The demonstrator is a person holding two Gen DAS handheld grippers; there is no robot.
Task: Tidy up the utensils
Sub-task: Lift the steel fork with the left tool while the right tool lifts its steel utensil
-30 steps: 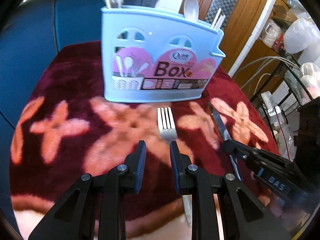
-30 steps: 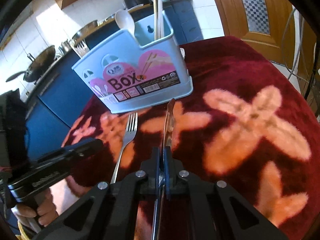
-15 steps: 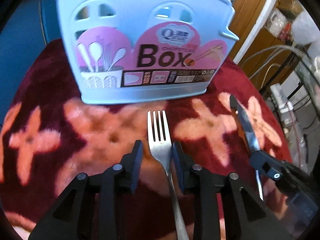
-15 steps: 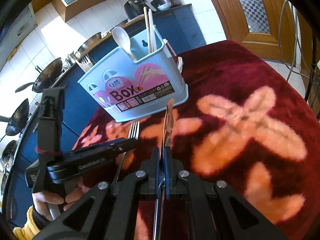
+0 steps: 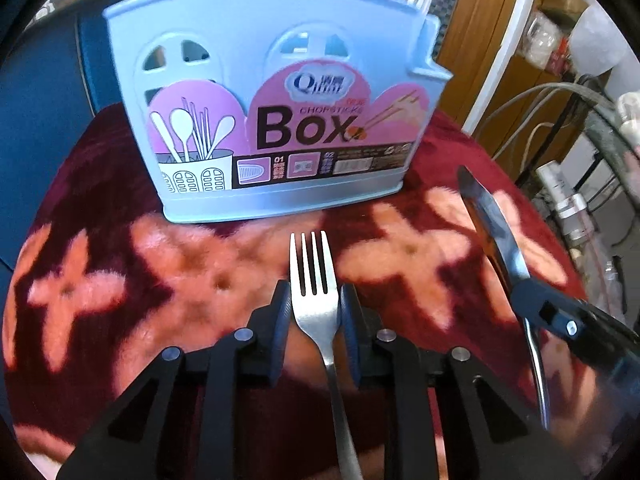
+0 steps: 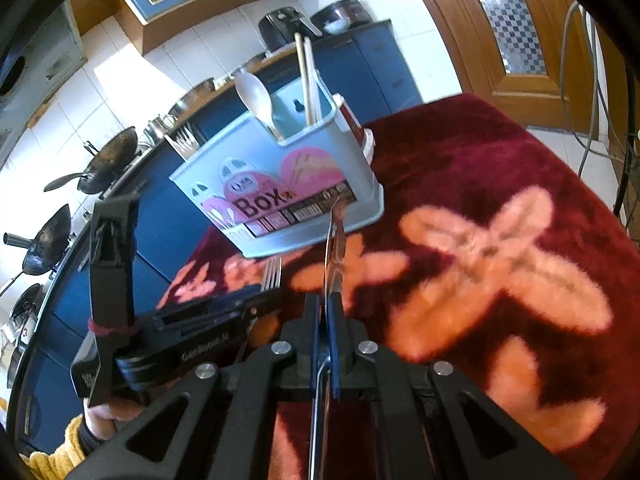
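A light blue utensil box (image 5: 280,120) with a pink "Box" label stands on the red flowered cloth; it also shows in the right wrist view (image 6: 280,196), holding a white spoon (image 6: 256,100) and chopsticks (image 6: 308,76). A steel fork (image 5: 316,300) lies in front of it, its neck between the open pads of my left gripper (image 5: 314,320), which do not visibly touch it. My right gripper (image 6: 326,332) is shut on a table knife (image 6: 334,256) and holds it above the cloth, blade toward the box. The knife (image 5: 492,236) shows at the right of the left wrist view.
The table's red cloth (image 6: 500,260) with orange flowers runs to the right. Blue cabinets (image 6: 360,68) and a counter with woks (image 6: 100,160) stand behind the box. A wooden door (image 6: 500,32) and cables (image 5: 560,112) are to the right.
My left gripper has moved forward over the fork, so its neck now lies between the pads. My right gripper has lifted the knife higher off the cloth.
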